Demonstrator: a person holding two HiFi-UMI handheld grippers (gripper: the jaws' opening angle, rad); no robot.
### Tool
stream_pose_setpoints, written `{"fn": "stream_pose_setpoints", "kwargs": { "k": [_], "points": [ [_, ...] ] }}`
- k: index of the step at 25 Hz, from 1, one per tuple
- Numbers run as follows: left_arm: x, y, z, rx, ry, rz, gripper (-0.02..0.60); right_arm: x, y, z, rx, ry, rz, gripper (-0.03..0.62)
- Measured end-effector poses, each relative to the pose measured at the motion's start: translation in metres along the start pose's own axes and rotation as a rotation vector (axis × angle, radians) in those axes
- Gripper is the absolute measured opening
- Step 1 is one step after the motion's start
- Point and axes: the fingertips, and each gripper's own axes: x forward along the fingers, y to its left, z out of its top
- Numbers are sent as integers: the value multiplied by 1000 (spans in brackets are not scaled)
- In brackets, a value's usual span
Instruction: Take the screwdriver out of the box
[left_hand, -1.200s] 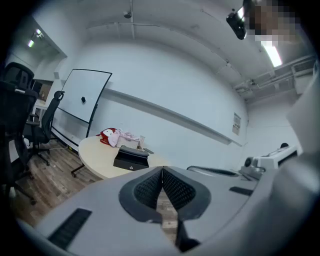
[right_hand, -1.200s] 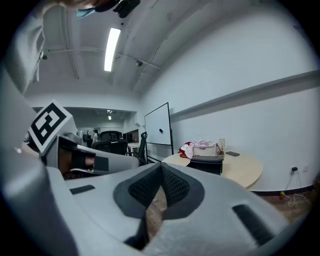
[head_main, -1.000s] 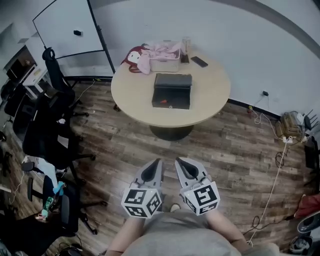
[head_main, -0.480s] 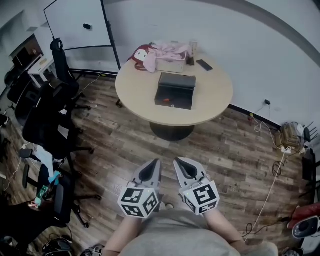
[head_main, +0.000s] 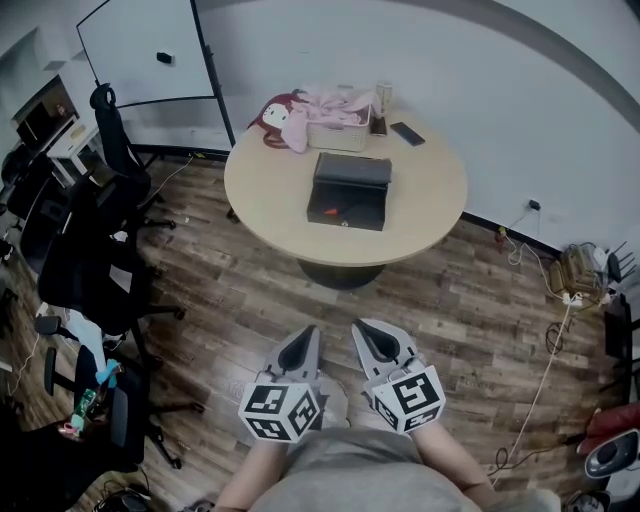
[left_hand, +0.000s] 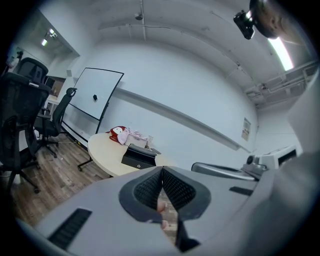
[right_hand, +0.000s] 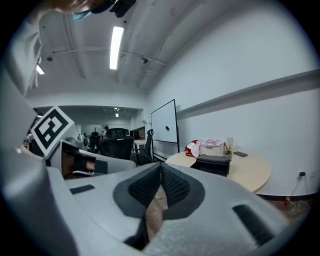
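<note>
Black rectangular box (head_main: 347, 190) is set centrally on a round beige table (head_main: 430, 215); screwdriver not made out, only a red mark (head_main: 343, 208) | grey left gripper (head_main: 308, 335) and right gripper (head_main: 362, 330), ribbed pads clenched on nothing, held well apart from the table | wood-plank floor (head_main: 250, 290), white walls.

I count on the round counter (head_main: 420, 215): red-haired plush doll (head_main: 277, 115), pink cloth (head_main: 335, 100), white basket (head_main: 340, 138), dark phone (head_main: 407, 134). On the wood floor (head_main: 250, 300): black office chairs (head_main: 85, 270) left, whiteboard (head_main: 140, 50) behind, cables (head_main: 545, 370) right.

Matt box (head_main: 348, 190), smooth table (head_main: 420, 215), wood-grain floor (head_main: 250, 300)
</note>
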Motion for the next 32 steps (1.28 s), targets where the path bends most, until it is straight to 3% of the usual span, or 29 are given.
{"fn": "stream_pose_setpoints", "kwargs": {
  "k": [22,32],
  "points": [
    [170,95,85,45,73,-117,4,180,-106,47,9,13,-118,2],
    [224,133,98,43,100,-160,3,242,-134,43,16,36,-147,2]
  ]
}}
